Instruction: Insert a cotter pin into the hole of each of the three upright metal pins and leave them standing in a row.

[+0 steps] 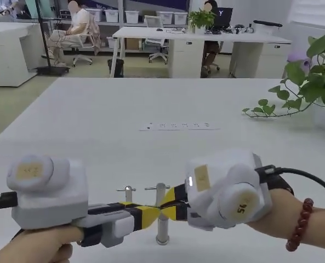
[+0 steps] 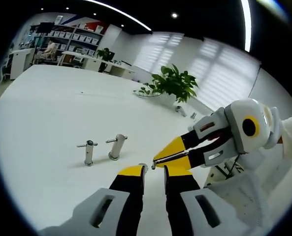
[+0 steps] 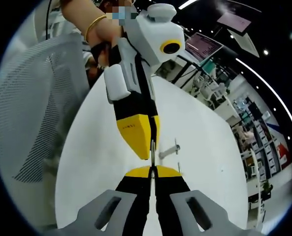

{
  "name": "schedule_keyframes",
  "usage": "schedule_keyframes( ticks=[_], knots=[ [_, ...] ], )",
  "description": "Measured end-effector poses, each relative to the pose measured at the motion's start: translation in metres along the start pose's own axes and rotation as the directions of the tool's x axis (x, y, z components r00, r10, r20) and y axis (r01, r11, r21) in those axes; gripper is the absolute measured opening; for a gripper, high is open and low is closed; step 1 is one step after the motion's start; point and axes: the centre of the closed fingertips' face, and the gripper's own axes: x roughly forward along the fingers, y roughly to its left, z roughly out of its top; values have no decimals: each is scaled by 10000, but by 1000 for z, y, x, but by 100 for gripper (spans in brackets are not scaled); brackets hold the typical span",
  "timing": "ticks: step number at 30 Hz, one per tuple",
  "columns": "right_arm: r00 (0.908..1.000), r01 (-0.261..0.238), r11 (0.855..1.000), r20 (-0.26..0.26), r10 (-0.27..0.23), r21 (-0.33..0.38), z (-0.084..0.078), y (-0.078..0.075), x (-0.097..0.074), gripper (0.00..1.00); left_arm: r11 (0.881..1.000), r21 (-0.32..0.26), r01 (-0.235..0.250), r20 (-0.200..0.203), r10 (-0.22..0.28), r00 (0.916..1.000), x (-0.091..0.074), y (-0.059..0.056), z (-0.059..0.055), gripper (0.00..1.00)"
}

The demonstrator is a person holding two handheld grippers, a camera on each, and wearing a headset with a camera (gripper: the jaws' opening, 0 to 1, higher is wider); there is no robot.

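Right tool (image 3: pixel 152 170) is pinched shut on the cotter pin (image 3: pixel 151 153). Left tool (image 2: pixel 154 168) shows a narrow gap at the third metal pin (image 1: pixel 162 229), so I cannot tell whether it grips. That pin stands at 6 o'clock on the worktop (image 1: pixel 151 104), with the fitted metal pins (image 2: pixel 116 146) at its 11 and 12. Recommended: steady the upright, square the cotter pin to the hole and feed it straight.

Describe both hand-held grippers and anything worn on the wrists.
Left hand-held gripper and right hand-held gripper: white rounded housings with yellow stickers, black fingers with yellow tips, black cables. Dark red bead bracelet on right wrist, gold bangle on left.
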Motion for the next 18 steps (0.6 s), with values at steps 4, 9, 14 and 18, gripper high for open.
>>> schedule_keyframes(
  ticks=[4, 9, 14, 18],
  knots=[
    [10000, -9, 9998, -22, 8, -183, 2, 3, 1, 2, 9998, -180, -9, 78, 10, 10000, -1, 0, 1, 11],
    [10000, -46, 10000, 34, 46, -63, 4, 4, 0, 2, 9994, -335, -33, 40, 34, 10000, -2, 0, -2, 6],
    [10000, -28, 10000, 61, 28, -3, 6, 5, 0, 2, 9988, -486, 72, 98, -67, 9999, -4, -4, -3, 2],
    [10000, -36, 10000, 64, 36, -49, 7, 6, 0, 2, 9991, -412, 87, 99, -82, 9999, -6, -5, -4, 1]
  ],
)
